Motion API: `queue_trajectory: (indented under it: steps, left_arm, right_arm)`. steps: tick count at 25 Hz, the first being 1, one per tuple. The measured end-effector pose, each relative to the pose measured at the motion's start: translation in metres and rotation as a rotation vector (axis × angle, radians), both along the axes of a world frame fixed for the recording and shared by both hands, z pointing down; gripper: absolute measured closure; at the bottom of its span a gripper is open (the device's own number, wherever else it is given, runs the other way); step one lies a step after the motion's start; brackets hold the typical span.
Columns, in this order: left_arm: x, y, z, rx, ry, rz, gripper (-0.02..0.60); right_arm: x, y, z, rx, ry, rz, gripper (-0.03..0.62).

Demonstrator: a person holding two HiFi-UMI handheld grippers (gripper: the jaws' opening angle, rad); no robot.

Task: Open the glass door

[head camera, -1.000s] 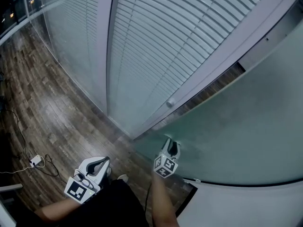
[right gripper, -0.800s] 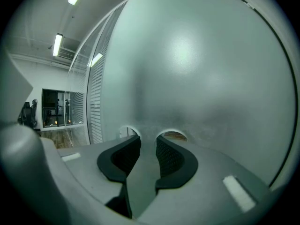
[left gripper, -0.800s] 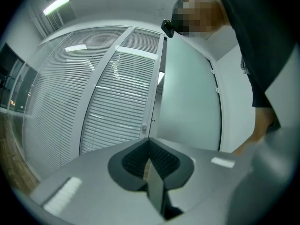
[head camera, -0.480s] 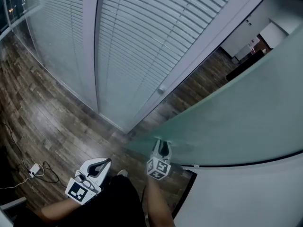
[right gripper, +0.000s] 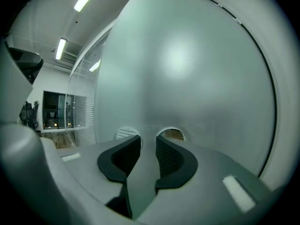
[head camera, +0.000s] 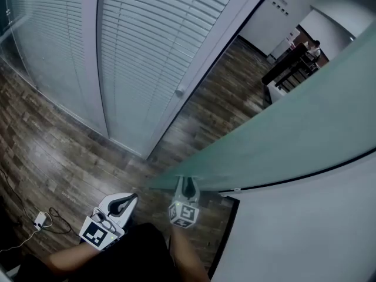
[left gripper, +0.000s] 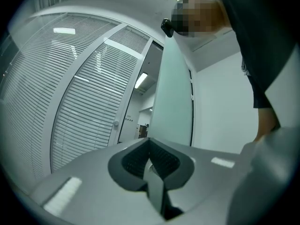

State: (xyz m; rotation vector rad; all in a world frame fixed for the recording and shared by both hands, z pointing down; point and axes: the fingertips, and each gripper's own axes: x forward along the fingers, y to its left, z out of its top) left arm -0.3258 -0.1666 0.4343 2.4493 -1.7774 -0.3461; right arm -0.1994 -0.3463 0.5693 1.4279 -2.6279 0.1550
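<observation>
1. Head view: the glass door (head camera: 282, 128) stands swung open. It shows as a frosted green sheet running from its free edge just below centre out to the 2 o'clock corner.
   - The right gripper (head camera: 186, 184) sits at 6 o'clock with its tips on that free edge.
   - The left gripper (head camera: 126, 200) hangs at 7 o'clock, near the right one but apart from the door and touching nothing.
   - The wooden floor (head camera: 53, 151) fills the 9 o'clock side, and a small plug (head camera: 40, 218) with its cable lies at 8 o'clock.
   - Blinds (head camera: 147, 46) cover the panels from 10 to 12 o'clock, with a round knob (head camera: 179, 91) on the frame beside them.
   - A plain white wall (head camera: 305, 228) takes the 4 o'clock corner, below the door.

2. Left gripper view: the left gripper (left gripper: 150, 149) has its jaws pressed together, pad against pad, with nothing between them.
   - The door (left gripper: 174, 88) rises at 12 o'clock, seen nearly edge-on.
   - The blinds (left gripper: 79, 97) are at 9 o'clock and the wall (left gripper: 220, 107) at 3 o'clock.

3. Right gripper view: the right gripper (right gripper: 148, 146) has just been closing its jaws. They pinch the edge of the door (right gripper: 187, 69), whose glass runs down between the two pads. The frosted pane fills the view from 11 to 3 o'clock.
</observation>
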Motion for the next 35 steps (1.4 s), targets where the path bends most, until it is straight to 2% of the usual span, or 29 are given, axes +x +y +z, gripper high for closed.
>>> queue_trajectory:
  steps: [9, 13, 21, 26, 30, 35]
  left_arm:
    - [0.039, 0.061, -0.007, 0.007, 0.001, -0.007, 0.581]
    - [0.058, 0.092, 0.004, -0.005, 0.047, -0.01, 0.581]
    - [0.096, 0.147, 0.004, -0.018, 0.034, 0.037, 0.581]
    - [0.125, 0.175, 0.018, -0.03, -0.004, 0.098, 0.581]
    - [0.147, 0.181, 0.007, 0.044, 0.029, 0.163, 0.581]
    - [0.173, 0.176, 0.004, 0.03, -0.005, 0.268, 0.581]
  right_arm:
    - [0.028, 0.061, -0.002, -0.001, 0.006, -0.058, 0.491]
    - [0.041, 0.082, 0.0, 0.002, 0.011, -0.075, 0.491]
    - [0.07, 0.118, 0.004, 0.016, -0.004, -0.046, 0.49]
    - [0.091, 0.146, 0.015, 0.017, -0.006, -0.047, 0.49]
    - [0.112, 0.167, 0.019, 0.003, 0.004, -0.059, 0.488]
    - [0.131, 0.189, 0.024, -0.03, -0.001, -0.051, 0.487]
